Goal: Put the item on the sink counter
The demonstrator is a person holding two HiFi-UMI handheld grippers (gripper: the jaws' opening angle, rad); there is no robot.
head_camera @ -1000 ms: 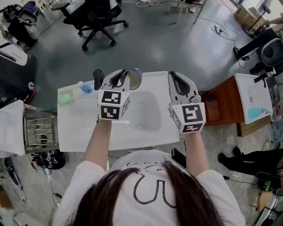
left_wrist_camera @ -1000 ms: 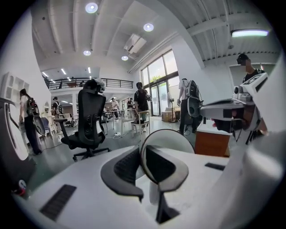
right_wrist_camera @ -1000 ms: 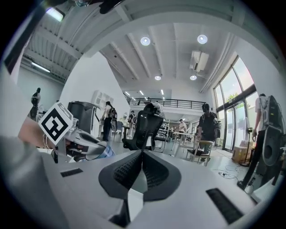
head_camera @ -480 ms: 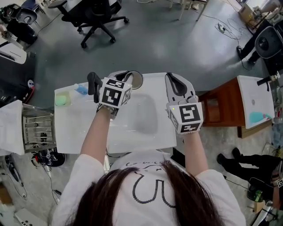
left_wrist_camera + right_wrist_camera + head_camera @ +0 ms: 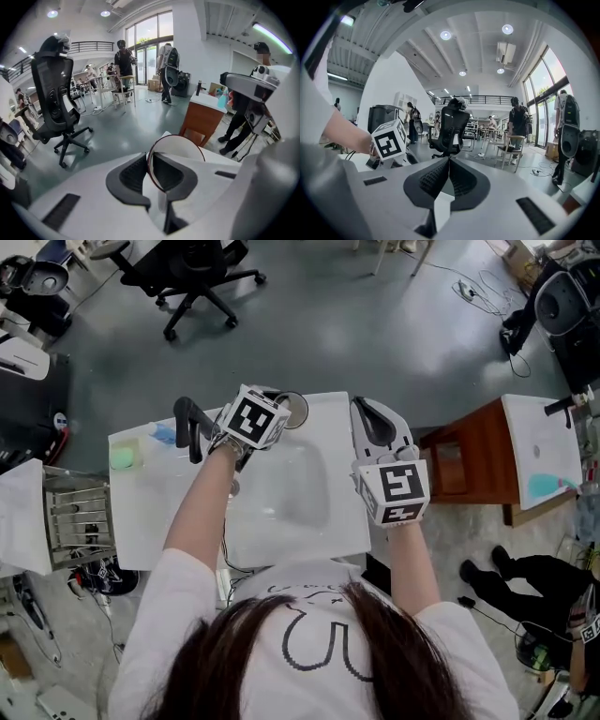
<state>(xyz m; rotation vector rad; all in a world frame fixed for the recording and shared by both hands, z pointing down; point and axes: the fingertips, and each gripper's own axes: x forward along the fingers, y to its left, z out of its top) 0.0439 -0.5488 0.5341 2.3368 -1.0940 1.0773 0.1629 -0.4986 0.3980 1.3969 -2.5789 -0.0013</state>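
Left claw first: it's pinching the wall of the cup, one dark ribbed pad inside the white bowl of it, the other outside, with the thin dark rim caught between them. The cup hangs tipped, its round mouth turned towards the claw's own camera.

From above, that left claw sits at the far edge of the white surface, angled downward, its marker cube facing up. The cup is just past the far rim of the sink basin, over the back strip of the surface. I can't tell from here whether its base touches down.

Over to the right claw: pads pressed together, nothing between them. It's held nearly level over the right side of the surface, just beside the basin, right claw tips pointing towards the far edge. The two claws are near each other, and the left one's marker cube shows in the right gripper view.

Moving outward: a black faucet stands just left of the left claw. Further left along the back of the surface lie a small blue bottle and a green block. A metal rack sits beyond the surface's left end, and a wooden cabinet stands at its right end. Across the grey floor stands a black office chair.
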